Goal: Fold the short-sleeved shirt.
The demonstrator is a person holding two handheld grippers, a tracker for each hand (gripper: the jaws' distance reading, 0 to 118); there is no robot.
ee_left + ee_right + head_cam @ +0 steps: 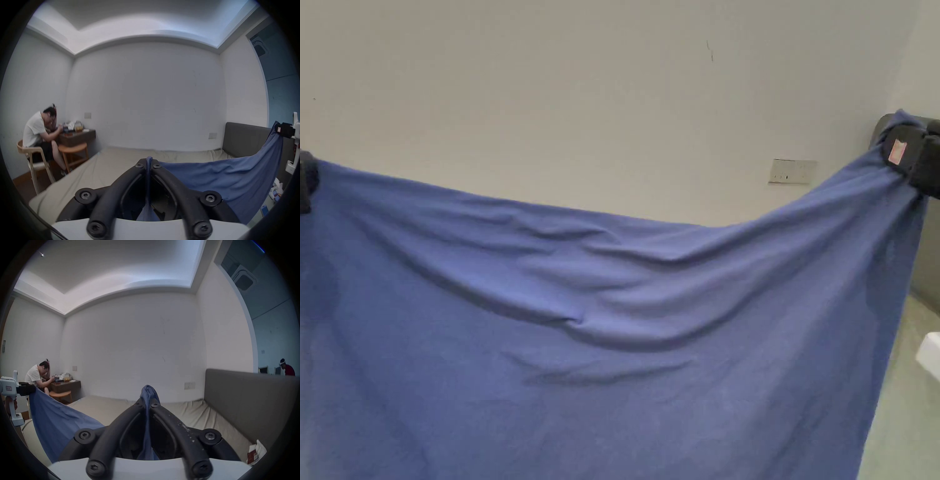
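A blue shirt (600, 350) hangs spread in the air between my two grippers, its top edge sagging in the middle. At the left edge of the head view my left gripper (305, 181) pinches one upper corner; my right gripper (903, 153) pinches the other at the far right. In the left gripper view the jaws of the left gripper (149, 164) are shut on a ridge of blue cloth (227, 177). The right gripper (148, 400) is likewise shut on a bunched corner of the shirt (56, 418). The shirt's lower part is out of view.
A bed with a beige sheet (113, 164) lies below, with a grey padded headboard (243, 395) on the right. A person sits on a chair (32, 152) at a small desk (76, 139) in the far left corner. Another person (288, 369) stands beyond the headboard.
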